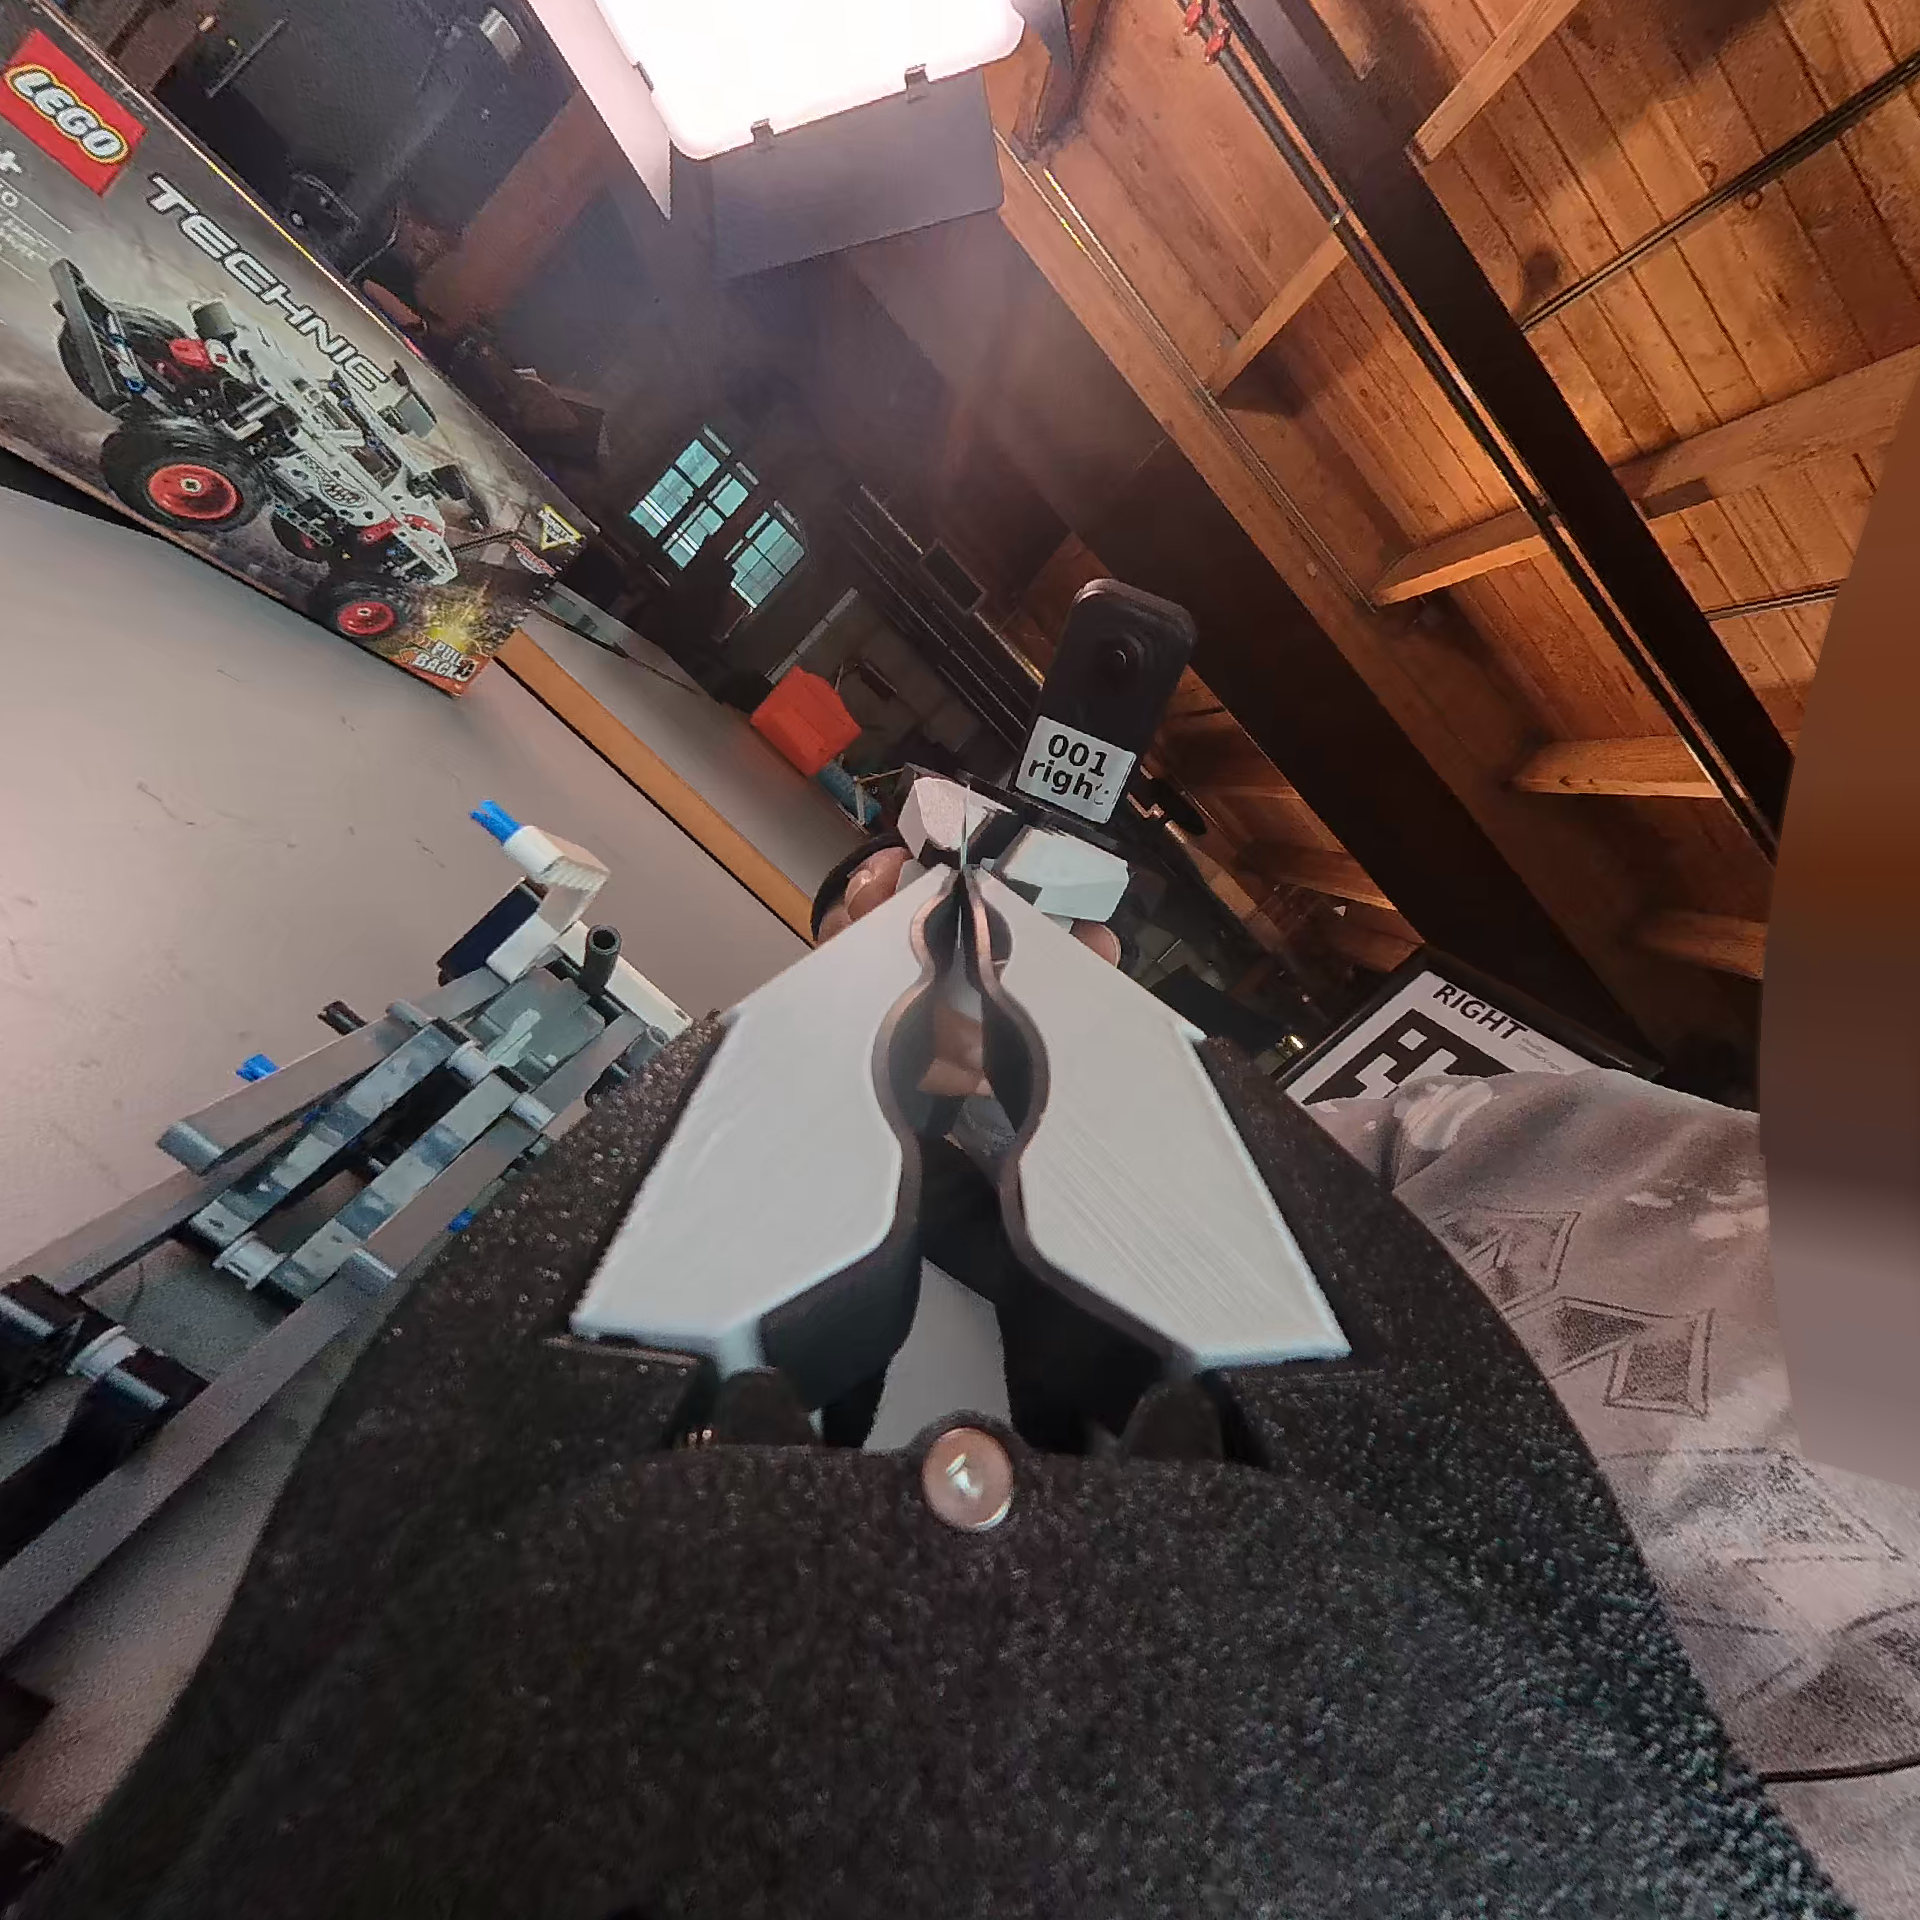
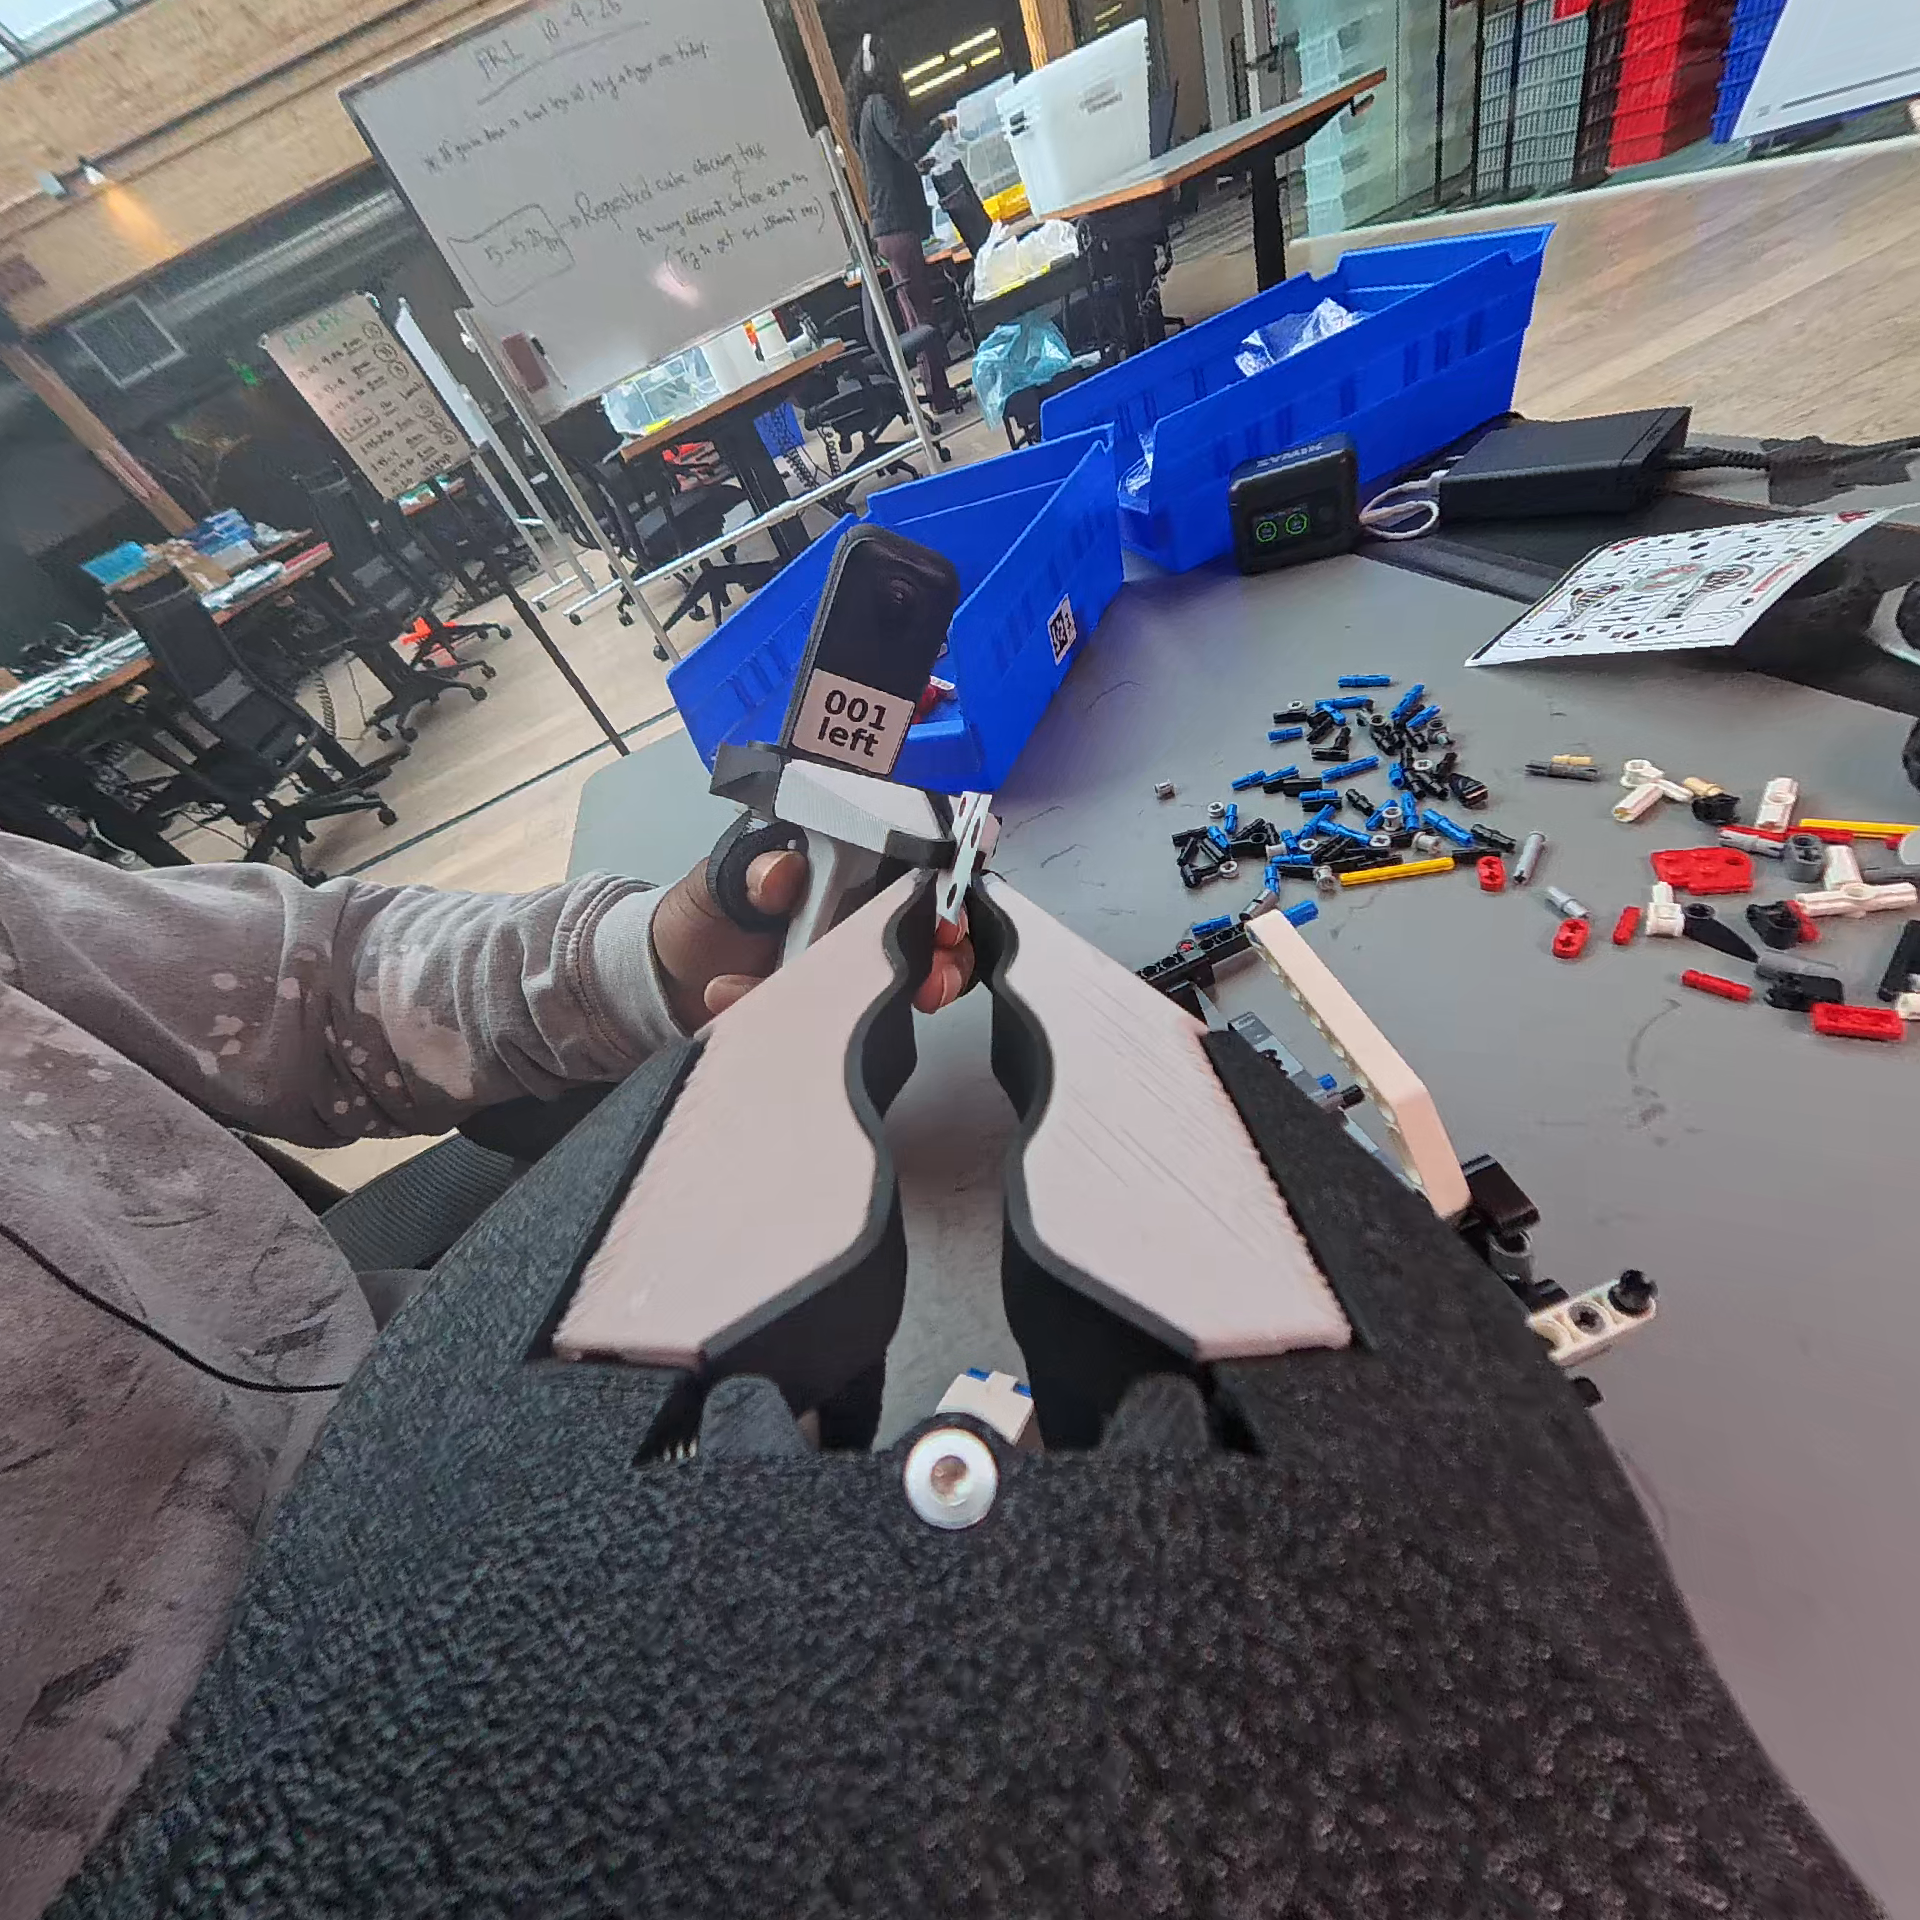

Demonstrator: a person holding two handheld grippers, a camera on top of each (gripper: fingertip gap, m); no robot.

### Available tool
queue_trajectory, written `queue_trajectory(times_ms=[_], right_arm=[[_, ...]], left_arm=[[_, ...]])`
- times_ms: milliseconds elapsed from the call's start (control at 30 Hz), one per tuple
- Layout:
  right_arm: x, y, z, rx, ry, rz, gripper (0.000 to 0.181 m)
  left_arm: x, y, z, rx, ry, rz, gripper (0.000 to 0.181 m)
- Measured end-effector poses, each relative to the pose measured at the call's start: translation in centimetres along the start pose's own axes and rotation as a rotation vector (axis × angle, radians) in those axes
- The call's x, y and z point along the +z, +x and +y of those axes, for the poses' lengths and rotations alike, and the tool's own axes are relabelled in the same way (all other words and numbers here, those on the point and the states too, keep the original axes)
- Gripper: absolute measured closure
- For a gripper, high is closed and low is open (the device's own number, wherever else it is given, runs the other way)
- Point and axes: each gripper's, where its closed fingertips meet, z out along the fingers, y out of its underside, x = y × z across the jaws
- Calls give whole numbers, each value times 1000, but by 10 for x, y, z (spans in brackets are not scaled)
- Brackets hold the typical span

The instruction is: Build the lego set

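My left gripper [image 1: 961, 883] is shut at its tips on a thin white piece with black spots [image 2: 974, 842], seen edge-on in the left wrist view [image 1: 964, 836]. My right gripper [image 2: 954, 899] faces it head-on. Its jaws stand slightly apart, with the lower end of the piece between the tips. Both are held above the grey table [image 2: 1558, 1143]. The part-built grey and white Lego chassis [image 1: 416, 1101] lies on the table left of my left gripper. It shows under my right gripper as a white beam [image 2: 1351, 1060].
Loose black, blue, red and white Lego parts [image 2: 1351, 810] are spread on the table to the right. A sticker sheet [image 2: 1662, 592], blue bins [image 2: 935, 644] and a black device [image 2: 1294, 504] stand farther back. The Lego box [image 1: 260, 364] stands at the far left. My left and right fingertips are right by each other.
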Motion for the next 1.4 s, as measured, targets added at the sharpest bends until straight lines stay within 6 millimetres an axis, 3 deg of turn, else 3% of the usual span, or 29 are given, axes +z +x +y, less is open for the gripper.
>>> queue_trajectory(times_ms=[400, 567, 733, 867, 1000, 1100, 1167, 1300, 1400], right_arm=[[-3, 1, -1, -9, 9, -8, 178], [-13, 2, -9, -60, -62, -25, 171], [-14, -1, 9, -134, -265, -41, 173], [-13, -3, 16, -171, -301, -35, 181], [-13, -4, 9, -177, -228, -27, 181], [-14, -2, -3, -151, -135, -12, 181], [-18, -3, -16, -112, -38, -20, 181], [-26, -12, -42, 15, 211, -71, 181], [-25, -16, -45, 150, 361, -96, 181]], left_arm=[[1, -2, 4, 19, -23, -15, 181], [4, -5, 19, 169, -167, -83, 181], [7, -2, 32, 253, -252, -96, 181], [6, -3, 32, 263, -255, -103, 181], [6, 2, 24, 242, -209, -76, 178], [4, 6, 14, 211, -154, -50, 156], [2, 7, 9, 198, -125, -45, 151], [4, 12, 7, 167, -92, -18, 151], [7, 26, 3, 127, -36, 52, 157]])
